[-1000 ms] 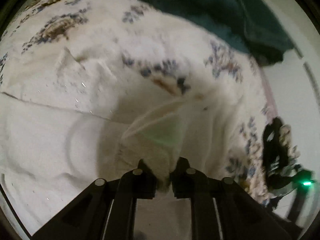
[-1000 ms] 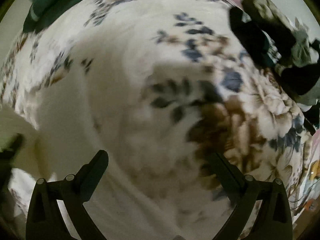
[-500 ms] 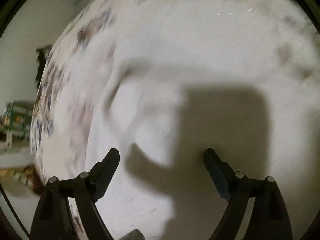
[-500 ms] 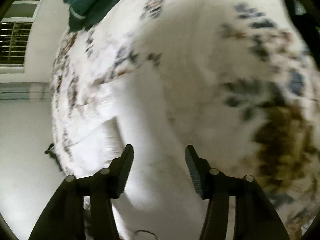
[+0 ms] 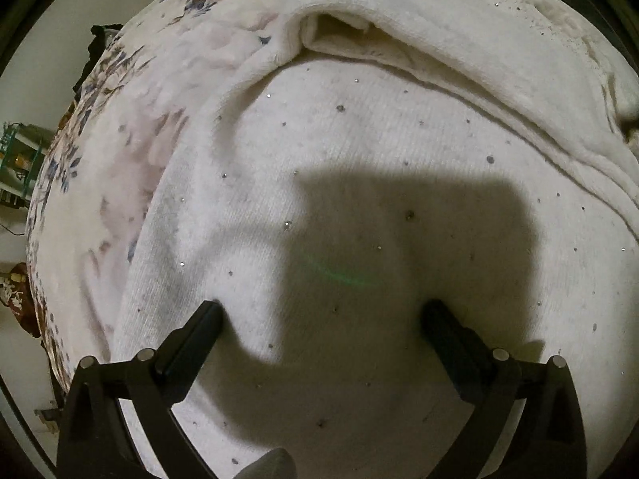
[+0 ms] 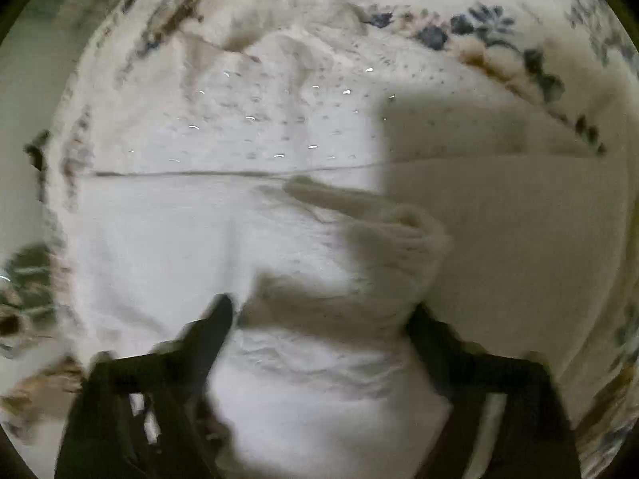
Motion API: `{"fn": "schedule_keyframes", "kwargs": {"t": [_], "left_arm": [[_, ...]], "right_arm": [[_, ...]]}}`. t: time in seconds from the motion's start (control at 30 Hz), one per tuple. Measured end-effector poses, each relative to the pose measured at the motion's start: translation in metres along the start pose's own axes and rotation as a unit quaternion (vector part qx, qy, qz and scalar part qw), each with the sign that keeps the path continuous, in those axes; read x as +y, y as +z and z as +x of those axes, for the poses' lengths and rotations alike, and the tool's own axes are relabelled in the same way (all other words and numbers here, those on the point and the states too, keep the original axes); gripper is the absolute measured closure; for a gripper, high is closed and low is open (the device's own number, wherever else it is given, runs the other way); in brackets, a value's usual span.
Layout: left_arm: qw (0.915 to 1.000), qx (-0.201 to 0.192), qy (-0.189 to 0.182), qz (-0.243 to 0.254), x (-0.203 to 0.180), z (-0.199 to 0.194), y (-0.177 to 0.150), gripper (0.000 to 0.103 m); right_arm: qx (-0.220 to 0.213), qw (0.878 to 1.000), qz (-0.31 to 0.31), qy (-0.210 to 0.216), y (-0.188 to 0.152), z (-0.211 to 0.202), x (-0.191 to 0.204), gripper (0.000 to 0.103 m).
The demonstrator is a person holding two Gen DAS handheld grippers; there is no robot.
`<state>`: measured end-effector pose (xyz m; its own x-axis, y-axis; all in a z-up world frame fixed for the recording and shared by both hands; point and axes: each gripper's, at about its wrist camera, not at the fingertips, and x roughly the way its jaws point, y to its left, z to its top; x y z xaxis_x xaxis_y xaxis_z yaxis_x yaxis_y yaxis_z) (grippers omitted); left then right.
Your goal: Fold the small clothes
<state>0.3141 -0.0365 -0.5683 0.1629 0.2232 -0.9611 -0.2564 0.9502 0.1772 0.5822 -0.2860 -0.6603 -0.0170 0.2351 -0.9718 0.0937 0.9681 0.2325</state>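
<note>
A white knit garment [image 5: 359, 183] studded with small shiny dots lies spread on a floral bed cover [image 5: 131, 127]. My left gripper [image 5: 321, 311] is open just above the garment's flat body, holding nothing. A folded edge of the garment [image 5: 399, 52] runs across the top of that view. In the blurred right wrist view the same white garment [image 6: 259, 127] fills the frame. My right gripper [image 6: 319, 313] is open, with a bunched ribbed cuff or sleeve end [image 6: 395, 247] rising between its fingers. I cannot tell if they touch it.
The floral bed cover [image 6: 491, 44] surrounds the garment. Beyond the bed's left edge are a pale wall, a dark item [image 5: 98, 52] and a green rack [image 5: 16, 151].
My left gripper let go of the white cloth, opened and swung over the garment's flat body. My right gripper narrowed, then opened wide again, and moved over the garment's cuff.
</note>
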Motion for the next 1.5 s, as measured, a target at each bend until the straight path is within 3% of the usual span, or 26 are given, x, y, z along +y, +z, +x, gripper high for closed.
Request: {"fn": "schedule_keyframes", "kwargs": {"t": [0.13, 0.27, 0.43, 0.57, 0.6, 0.63, 0.67, 0.73, 0.87, 0.9, 0.97, 1.03, 1.1, 1.17, 1.2, 1.3, 1.4, 1.5], "left_arm": [[0.9998, 0.01, -0.019, -0.004, 0.007, 0.006, 0.007, 0.0], [0.9996, -0.005, -0.025, -0.011, 0.01, 0.006, 0.004, 0.0], [0.9997, -0.012, -0.016, -0.016, 0.009, 0.005, 0.001, 0.0], [0.9997, -0.01, -0.013, -0.017, 0.006, 0.003, -0.002, 0.0], [0.9997, -0.009, -0.014, -0.016, 0.005, 0.003, -0.001, 0.0], [0.9997, -0.008, -0.015, -0.016, 0.004, 0.002, 0.0, 0.0], [0.9997, -0.005, -0.018, -0.014, 0.004, 0.002, 0.0, 0.0], [0.9996, -0.003, -0.027, -0.009, 0.006, 0.001, 0.002, 0.0], [0.9986, -0.002, -0.053, -0.01, 0.019, -0.005, 0.003, 0.0], [0.9983, -0.001, -0.057, -0.012, 0.023, -0.006, 0.003, 0.0], [0.9978, 0.006, -0.064, -0.016, 0.03, -0.008, 0.005, 0.0], [0.9976, 0.009, -0.067, -0.016, 0.035, -0.012, 0.007, 0.0], [0.9977, -0.001, -0.067, -0.01, 0.041, -0.019, 0.01, 0.0], [0.9977, -0.018, -0.065, -0.007, 0.047, -0.027, 0.014, 0.0], [0.9977, -0.03, -0.06, -0.006, 0.05, -0.031, 0.015, 0.0], [0.9969, -0.061, -0.05, -0.006, 0.058, -0.04, 0.018, 0.0], [0.9968, -0.073, -0.033, -0.003, 0.057, -0.044, 0.02, 0.0], [0.997, -0.075, -0.02, -0.003, 0.045, -0.05, 0.01, 0.0]], "right_arm": [[-0.038, 0.995, 0.088, -0.003, -0.012, -0.032, -0.077, 0.067], [-0.026, 0.981, 0.175, 0.077, -0.03, -0.05, -0.141, 0.051], [-0.072, 0.952, 0.233, 0.182, -0.031, -0.071, -0.163, 0.035], [-0.03, 0.973, 0.181, 0.14, -0.017, -0.042, -0.14, 0.036], [-0.024, 0.978, 0.162, 0.13, -0.016, -0.033, -0.129, 0.042], [-0.025, 0.983, 0.14, 0.114, -0.018, -0.031, -0.12, 0.078], [-0.028, 0.989, 0.118, 0.086, -0.02, -0.03, -0.111, 0.097], [-0.079, 0.992, 0.084, 0.04, -0.025, -0.047, -0.095, 0.098], [-0.149, 0.985, 0.085, -0.011, -0.024, -0.083, -0.095, 0.098], [-0.142, 0.986, 0.084, -0.019, -0.022, -0.083, -0.099, 0.098], [-0.064, 0.995, 0.078, -0.016, -0.011, -0.054, -0.103, 0.098], [-0.011, 0.994, 0.106, 0.016, -0.002, -0.043, -0.116, 0.093], [-0.024, 0.989, 0.14, 0.04, 0.001, -0.059, -0.129, 0.081], [-0.061, 0.98, 0.177, 0.067, 0.007, -0.085, -0.151, 0.054], [-0.071, 0.977, 0.188, 0.072, 0.012, -0.093, -0.16, 0.049], [-0.059, 0.977, 0.182, 0.089, 0.046, -0.092, -0.18, 0.048], [0.003, 0.98, 0.163, 0.116, 0.091, -0.05, -0.193, 0.048], [0.066, 0.97, 0.16, 0.168, 0.11, 0.004, -0.193, 0.048]]}}
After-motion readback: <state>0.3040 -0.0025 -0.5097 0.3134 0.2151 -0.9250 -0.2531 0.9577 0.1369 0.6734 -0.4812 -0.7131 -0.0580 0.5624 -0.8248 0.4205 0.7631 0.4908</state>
